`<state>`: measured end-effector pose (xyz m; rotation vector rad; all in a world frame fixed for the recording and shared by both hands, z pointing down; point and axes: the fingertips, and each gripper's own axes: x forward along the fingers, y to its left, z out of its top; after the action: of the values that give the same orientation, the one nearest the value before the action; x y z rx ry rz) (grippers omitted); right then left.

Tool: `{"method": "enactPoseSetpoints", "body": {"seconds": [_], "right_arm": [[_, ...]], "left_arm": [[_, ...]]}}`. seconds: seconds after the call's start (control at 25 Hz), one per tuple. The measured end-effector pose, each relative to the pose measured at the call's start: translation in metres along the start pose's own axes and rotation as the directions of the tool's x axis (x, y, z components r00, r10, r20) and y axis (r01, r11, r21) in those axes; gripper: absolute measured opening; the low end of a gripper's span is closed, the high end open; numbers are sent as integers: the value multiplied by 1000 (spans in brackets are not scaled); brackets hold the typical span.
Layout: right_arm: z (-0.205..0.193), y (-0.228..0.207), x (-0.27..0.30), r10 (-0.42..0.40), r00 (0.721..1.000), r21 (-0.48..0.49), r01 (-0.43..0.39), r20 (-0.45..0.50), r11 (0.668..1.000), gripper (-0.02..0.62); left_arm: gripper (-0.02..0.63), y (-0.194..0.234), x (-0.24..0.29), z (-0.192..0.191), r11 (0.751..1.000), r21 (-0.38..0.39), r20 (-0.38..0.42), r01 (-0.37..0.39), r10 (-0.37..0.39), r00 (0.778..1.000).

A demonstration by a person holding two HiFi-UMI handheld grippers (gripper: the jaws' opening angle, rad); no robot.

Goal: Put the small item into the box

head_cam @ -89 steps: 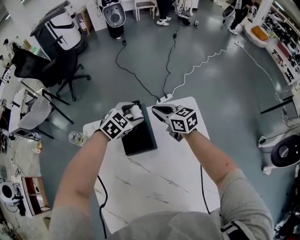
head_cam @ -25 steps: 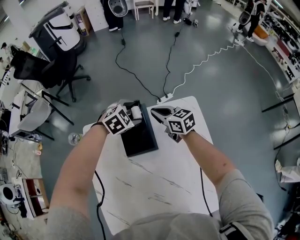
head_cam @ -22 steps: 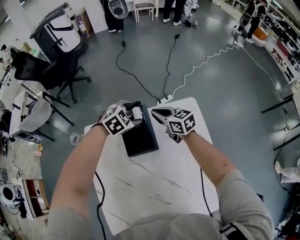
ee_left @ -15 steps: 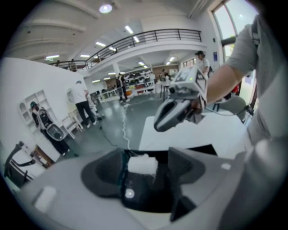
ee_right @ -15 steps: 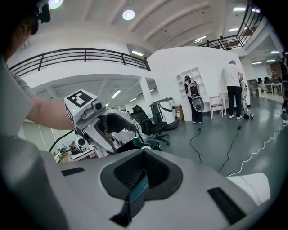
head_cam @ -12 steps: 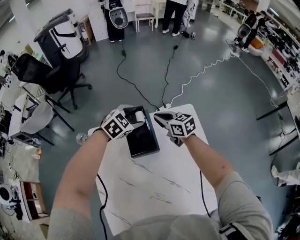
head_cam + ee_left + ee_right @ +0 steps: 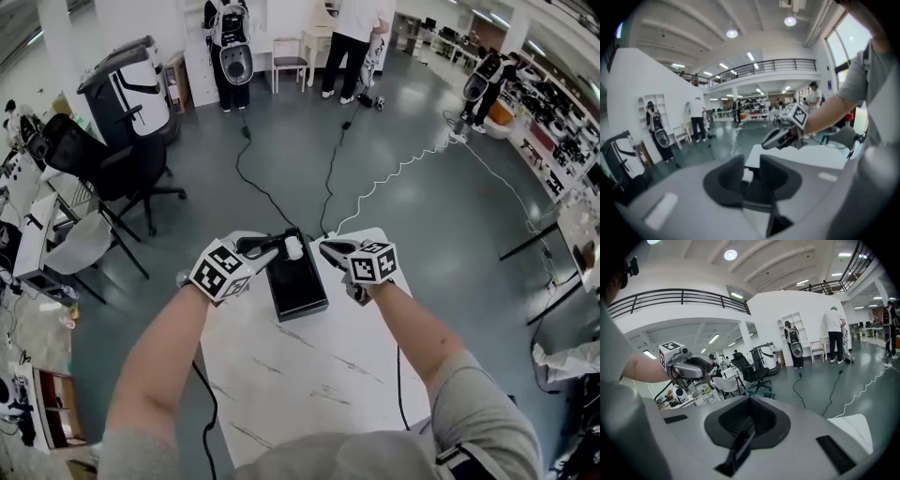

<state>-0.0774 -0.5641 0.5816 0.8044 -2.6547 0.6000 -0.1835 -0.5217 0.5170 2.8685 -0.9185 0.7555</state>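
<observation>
A black box [image 7: 297, 284] lies on the white table [image 7: 309, 375], near its far edge. My left gripper [image 7: 279, 248] hangs above the box's far end. Its jaws have just been closing, and a small white item [image 7: 293, 248] sits pinched between them. The left gripper view shows that item [image 7: 746, 175] between the dark pads [image 7: 730, 179] of the left gripper [image 7: 751, 171]. My right gripper [image 7: 328, 249] hovers right of the box, shut and empty. In the right gripper view, the right gripper [image 7: 749, 420] has its pads meeting with nothing between them.
Black and white cables [image 7: 330, 173] run across the grey floor beyond the table. An office chair [image 7: 98, 159] stands at the left. People [image 7: 349, 42] stand far back. The table's right half [image 7: 366, 328] is bare.
The left gripper has lifted and shifted right with the white item between its jaws, which now sit narrower. The right gripper has risen slightly. The head view has tilted up.
</observation>
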Motion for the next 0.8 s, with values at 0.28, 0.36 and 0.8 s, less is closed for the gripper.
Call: {"method": "enactPoseSetpoints", "body": {"seconds": [0.28,0.36,0.8], "right_arm": [[4,33,-27,-66,998,7,66,3,998,6],[1,44,-40,-85,996,8,85,3,996,6],[18,112,-97,-142,988,-11,143,61,990,6]], "left_arm": [[8,8,-92,13,981,-183,191,-60,96,977],[6,4,-115,12,975,-209,220,-74,120,968],[5,-27,-220,7,948,-299,295,-106,198,935]]}}
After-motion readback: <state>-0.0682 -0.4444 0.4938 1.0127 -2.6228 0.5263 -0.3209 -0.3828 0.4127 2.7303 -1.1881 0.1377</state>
